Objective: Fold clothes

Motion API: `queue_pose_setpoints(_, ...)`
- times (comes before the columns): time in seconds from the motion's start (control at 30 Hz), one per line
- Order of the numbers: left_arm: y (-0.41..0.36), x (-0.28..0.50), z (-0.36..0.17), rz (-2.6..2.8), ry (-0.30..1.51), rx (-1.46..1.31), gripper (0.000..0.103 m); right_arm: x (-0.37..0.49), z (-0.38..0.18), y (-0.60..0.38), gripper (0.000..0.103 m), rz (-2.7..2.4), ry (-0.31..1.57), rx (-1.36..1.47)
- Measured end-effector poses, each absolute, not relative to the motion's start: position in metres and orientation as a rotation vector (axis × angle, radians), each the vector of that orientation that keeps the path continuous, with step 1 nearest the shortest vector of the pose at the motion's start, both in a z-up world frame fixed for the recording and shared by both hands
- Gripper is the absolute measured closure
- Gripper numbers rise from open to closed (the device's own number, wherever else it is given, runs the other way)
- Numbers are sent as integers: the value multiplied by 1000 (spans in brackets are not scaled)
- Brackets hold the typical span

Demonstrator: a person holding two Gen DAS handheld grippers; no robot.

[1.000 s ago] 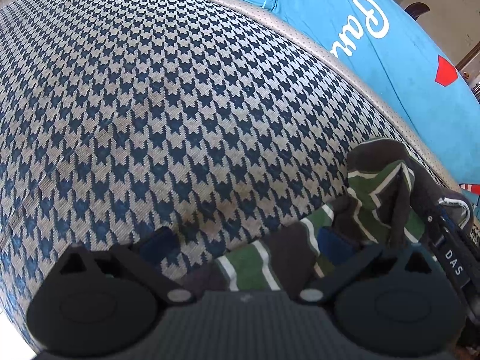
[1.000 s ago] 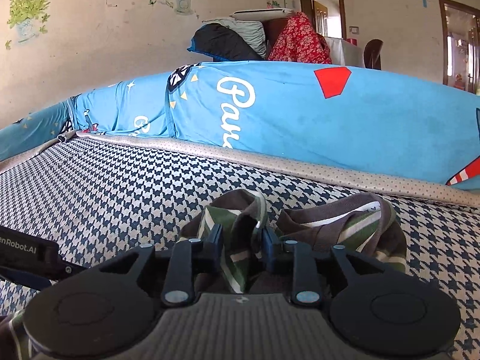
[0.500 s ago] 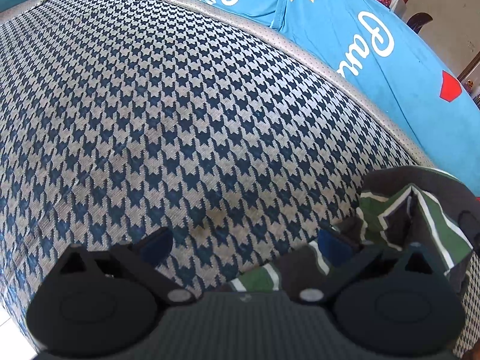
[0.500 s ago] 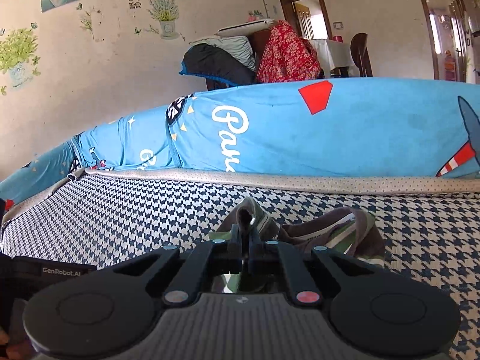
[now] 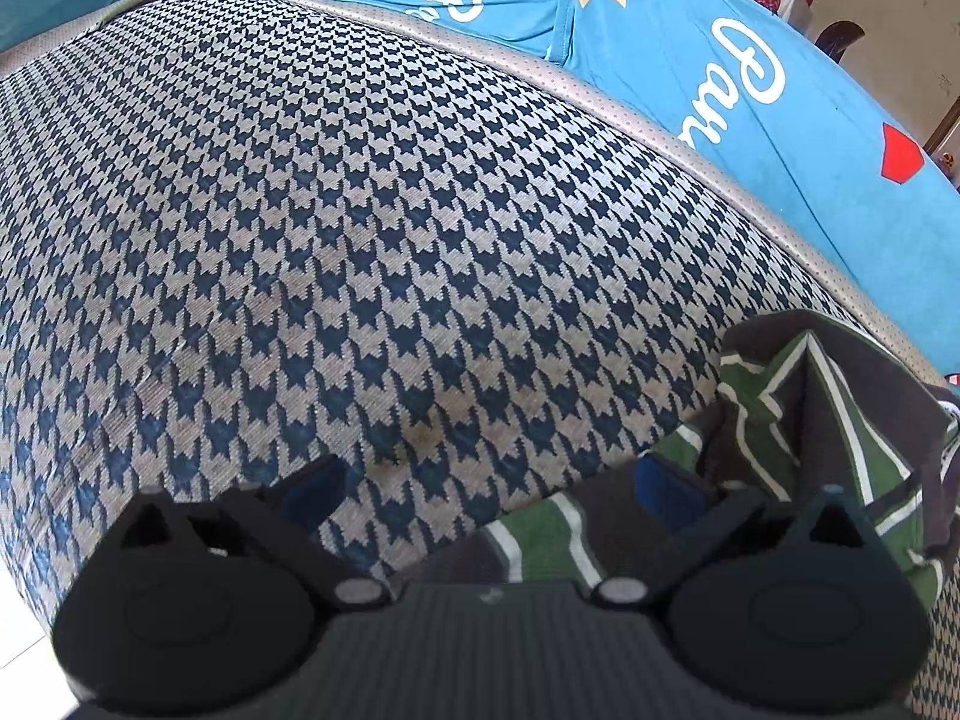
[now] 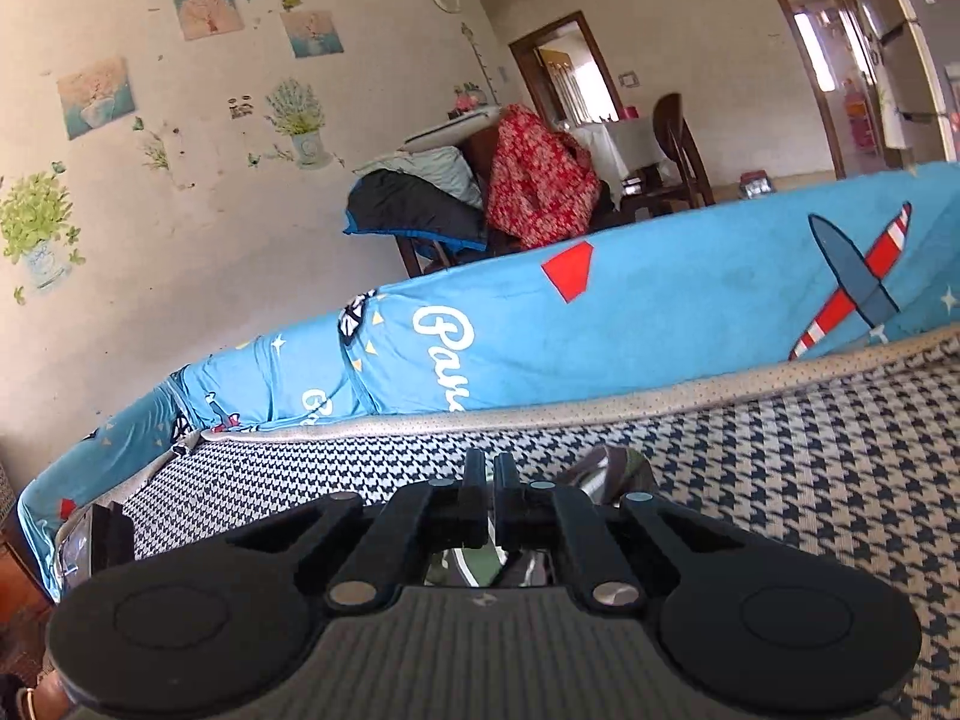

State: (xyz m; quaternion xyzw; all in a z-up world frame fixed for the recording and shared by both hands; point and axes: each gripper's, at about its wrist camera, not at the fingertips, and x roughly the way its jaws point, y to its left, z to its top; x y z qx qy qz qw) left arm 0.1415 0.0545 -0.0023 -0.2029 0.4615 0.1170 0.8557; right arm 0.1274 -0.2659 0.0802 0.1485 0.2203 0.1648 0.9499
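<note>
A crumpled garment with dark brown, green and white stripes (image 5: 816,420) lies on the houndstooth sofa seat (image 5: 360,228). In the left wrist view it sits at the lower right, with part of it under my left gripper (image 5: 486,486), which is open with its blue-padded fingers spread wide and holding nothing. In the right wrist view my right gripper (image 6: 487,474) is shut on a fold of the garment (image 6: 612,468) and holds it lifted off the seat. Most of the cloth is hidden behind the gripper body.
A blue cartoon-print sofa back (image 6: 660,318) runs behind the seat, also in the left wrist view (image 5: 750,72). A beige piped seam (image 5: 600,102) edges the seat. Behind the sofa stand chairs piled with clothes (image 6: 528,186) and a doorway (image 6: 570,72).
My right gripper closed on the garment and rose, tilting the view up toward the room. My left gripper stayed open and shifted slightly back.
</note>
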Motion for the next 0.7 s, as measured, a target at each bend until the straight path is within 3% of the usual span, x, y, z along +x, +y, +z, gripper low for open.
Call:
queue_pose_setpoints(0.3,50,144,0,235,980,-450,0,148,60,-248,90,344,506,225)
queue_pose_setpoints(0.4,47,146,2,211,982,-453,0,156,55,-236,81,341,498,163)
queue_pose_setpoints(0.47,45,147,4,198,983,-449,0,165,51,-227,69,335,493,111)
queue_pose_setpoints(0.7,46,150,3,165,1003,-472,0,198,29,-218,68,326,531,53)
